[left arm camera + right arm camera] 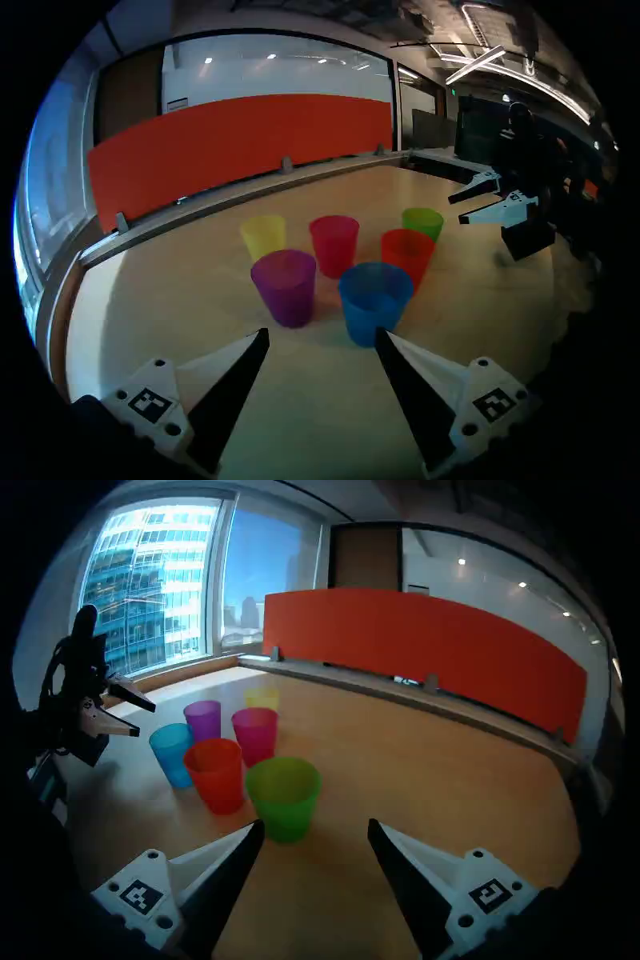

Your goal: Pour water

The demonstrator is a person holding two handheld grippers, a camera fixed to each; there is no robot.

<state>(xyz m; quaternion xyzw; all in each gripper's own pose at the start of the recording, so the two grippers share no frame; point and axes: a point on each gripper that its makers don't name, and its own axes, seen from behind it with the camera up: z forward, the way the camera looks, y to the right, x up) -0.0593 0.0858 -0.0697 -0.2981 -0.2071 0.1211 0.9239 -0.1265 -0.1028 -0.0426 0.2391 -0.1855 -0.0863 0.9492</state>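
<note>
Several coloured plastic cups stand upright in a cluster on the wooden table [496, 296]. In the left gripper view the blue cup [374, 302] and purple cup [285, 286] are nearest, just beyond my open left gripper [320, 340]. Behind them stand the orange cup [408, 254], pink cup [334, 242], yellow cup [263, 234] and green cup [422, 222]. The right gripper [458, 210] hovers open at the far right. In the right gripper view the green cup [283, 796] sits just ahead of my open right gripper [314, 828], with the orange cup [216, 774] beside it. Whether any cup holds water I cannot tell.
An orange partition [240, 152] runs along the table's far edge. Large windows [160, 584] lie beyond the table in the right gripper view. The left gripper [142, 720], held by a person's hand, hovers at the left beside the blue cup [171, 754].
</note>
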